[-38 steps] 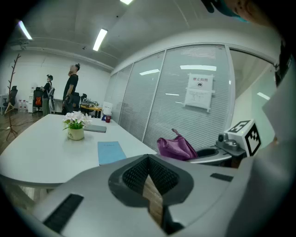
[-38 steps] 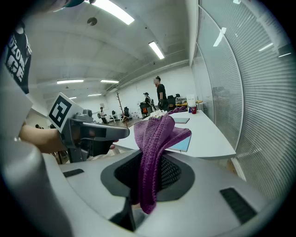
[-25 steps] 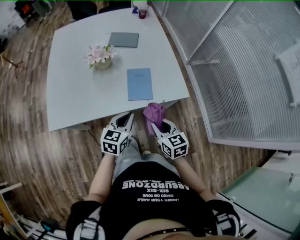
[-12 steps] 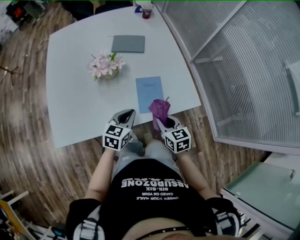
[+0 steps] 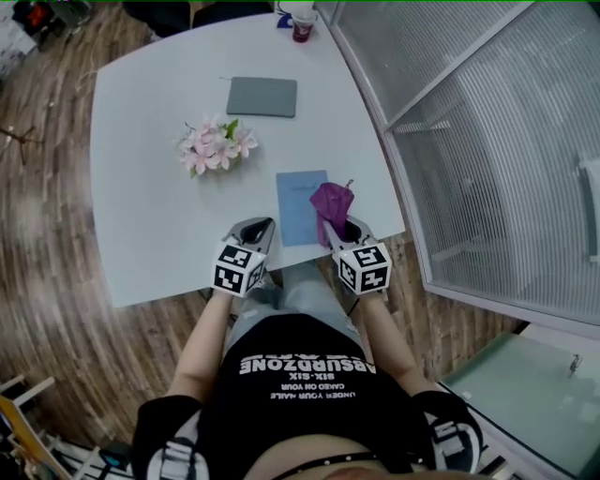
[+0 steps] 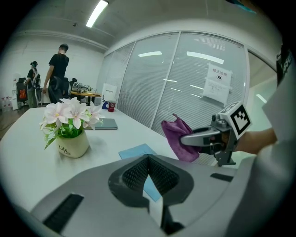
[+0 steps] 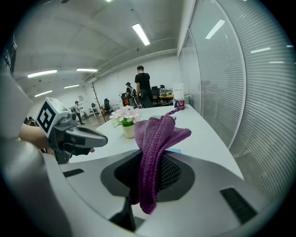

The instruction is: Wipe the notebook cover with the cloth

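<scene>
A light blue notebook (image 5: 300, 208) lies flat near the front edge of the white table (image 5: 150, 216); it also shows in the left gripper view (image 6: 135, 151). My right gripper (image 5: 343, 228) is shut on a purple cloth (image 5: 331, 200), which bunches up above the jaws just right of the notebook's right edge. In the right gripper view the cloth (image 7: 156, 139) hangs out between the jaws. My left gripper (image 5: 253, 232) is shut with nothing in it, at the table's front edge left of the notebook.
A small pot of pink flowers (image 5: 215, 146) stands left of and beyond the notebook. A grey pad (image 5: 262, 97) lies further back, with a cup (image 5: 303, 27) at the far edge. A ribbed glass partition (image 5: 469, 131) runs along the right. People stand far behind the table (image 6: 58, 74).
Both grippers have moved forward from in front of the table to its front edge. The cloth, still held, is now over the table beside the notebook's right edge.
</scene>
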